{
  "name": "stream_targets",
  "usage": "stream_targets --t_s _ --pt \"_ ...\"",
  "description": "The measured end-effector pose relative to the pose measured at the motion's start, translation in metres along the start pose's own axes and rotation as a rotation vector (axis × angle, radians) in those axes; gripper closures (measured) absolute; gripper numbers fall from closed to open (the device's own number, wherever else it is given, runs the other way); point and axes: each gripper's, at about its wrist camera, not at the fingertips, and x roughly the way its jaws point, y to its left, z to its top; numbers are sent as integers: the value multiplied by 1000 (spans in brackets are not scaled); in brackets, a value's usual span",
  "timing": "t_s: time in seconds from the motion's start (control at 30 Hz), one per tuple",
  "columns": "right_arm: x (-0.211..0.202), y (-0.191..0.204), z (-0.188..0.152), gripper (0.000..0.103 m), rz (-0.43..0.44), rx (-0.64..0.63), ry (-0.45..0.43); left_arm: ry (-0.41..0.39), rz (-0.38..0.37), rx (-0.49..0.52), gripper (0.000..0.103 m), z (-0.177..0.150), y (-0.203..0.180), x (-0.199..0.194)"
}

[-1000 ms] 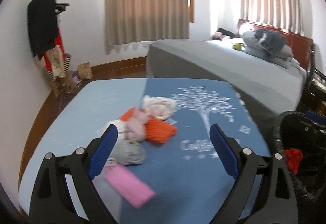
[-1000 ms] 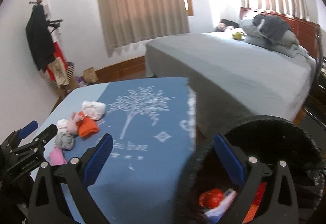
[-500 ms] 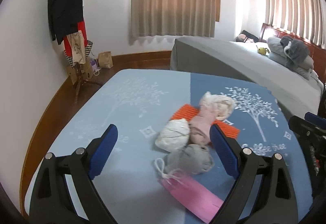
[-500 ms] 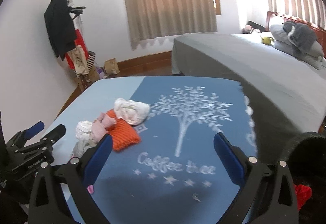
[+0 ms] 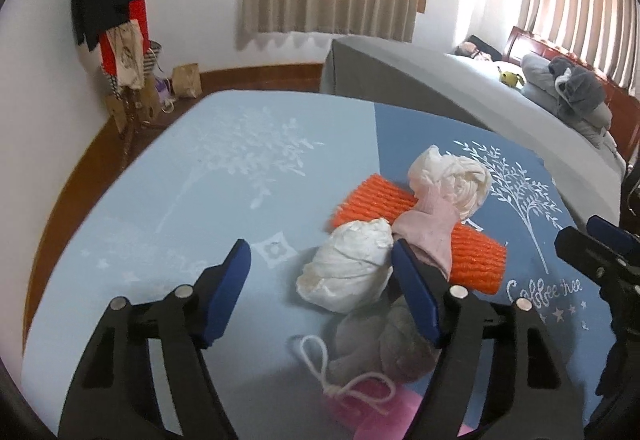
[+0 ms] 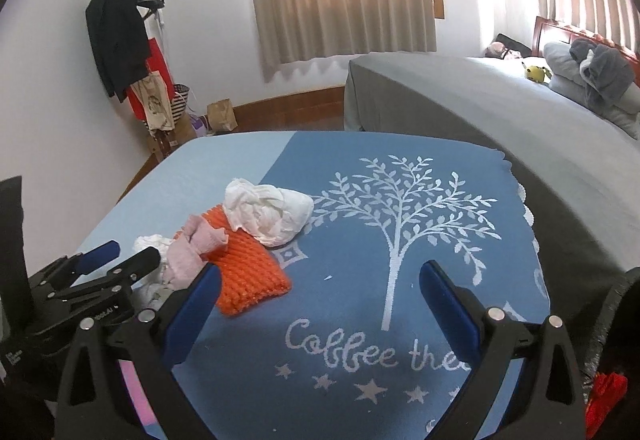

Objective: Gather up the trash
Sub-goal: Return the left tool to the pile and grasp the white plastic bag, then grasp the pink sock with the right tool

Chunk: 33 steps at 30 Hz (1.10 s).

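Left wrist view: the left gripper [image 5: 320, 272], jaws wide and empty, has swung from the bin side over the white wad [image 5: 348, 272] (next pickup, likely); right gripper [image 6: 320, 292] is spread, empty.

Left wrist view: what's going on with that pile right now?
A person is clearing trash off the blue tablecloth. The left tool is open and holds nothing, poised just short of the white wad at the near side of the pile, beside the orange knit piece and pink scrap. The right tool hangs open and empty over the cloth.
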Motion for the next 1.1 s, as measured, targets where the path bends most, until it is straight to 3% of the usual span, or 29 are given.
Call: stream_targets --t_s 0.1,0.17,0.27,0.57,0.77,1.1 --pt "3 -1 0 6 -2 2 3 26 -26 13 47 -1 -4 6" --pt "5 0 0 6 -1 4 5 40 -44 21 65 -1 -8 9" --pt "5 1 0 6 1 1 7 40 -63 22 71 -1 -11 9" --pt "8 18 12 6 36 -15 -11 -54 -9 -35 73 10 7 -21" --pt "21 44 16 8 71 -31 -5 -52 61 -26 73 7 26 -22" --pt "54 86 12 30 125 -86 63 -51 96 -51 73 5 55 -22"
